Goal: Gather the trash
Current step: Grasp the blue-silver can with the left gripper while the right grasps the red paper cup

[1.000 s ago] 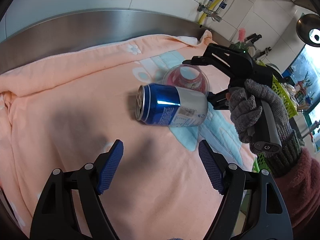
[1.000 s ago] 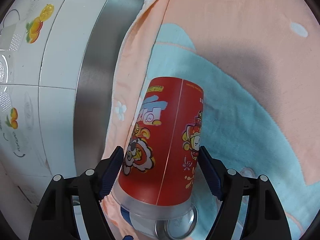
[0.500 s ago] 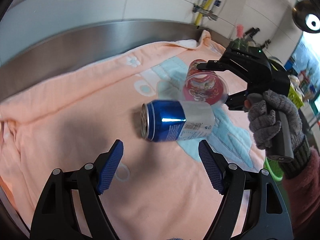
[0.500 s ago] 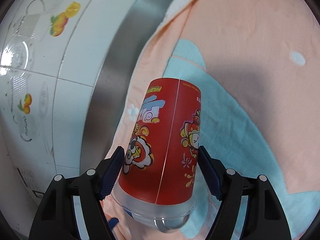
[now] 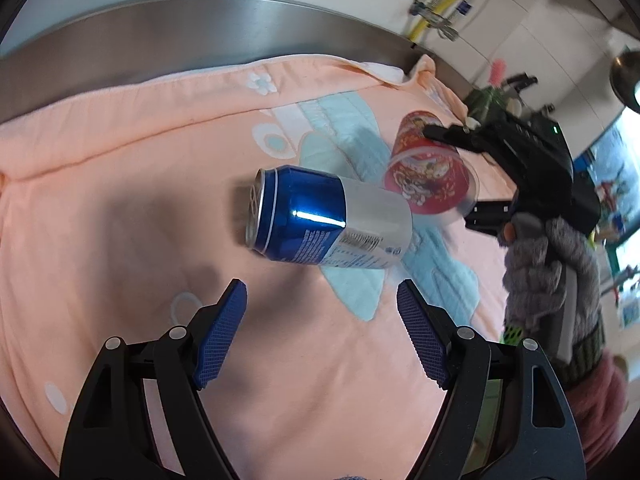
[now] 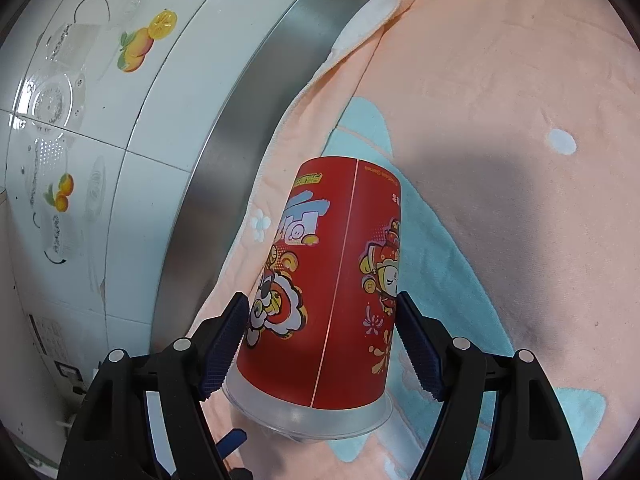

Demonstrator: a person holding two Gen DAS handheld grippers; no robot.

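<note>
A: Edges, open room?
B: Steel counter rim (image 5: 208, 20) at 12 o'clock, tiled wall (image 6: 100, 92) behind. Peach towel (image 5: 120, 184) spread wide; bare cloth from 7 to 10 o'clock of the can.

A: Containers?
B: Red printed cup (image 6: 332, 280), clear rim toward the camera; contents not visible. Blue and silver drink can (image 5: 328, 224) on its side, top facing 9 o'clock.

A: Grippers?
B: Right gripper (image 6: 320, 340) clamped on the cup's lower wall, cup raised off the towel. Left gripper (image 5: 322, 334) spread wide, holding nothing; can at 12 o'clock, just beyond the fingertips. Cup at 2 o'clock of the can, near it.
</note>
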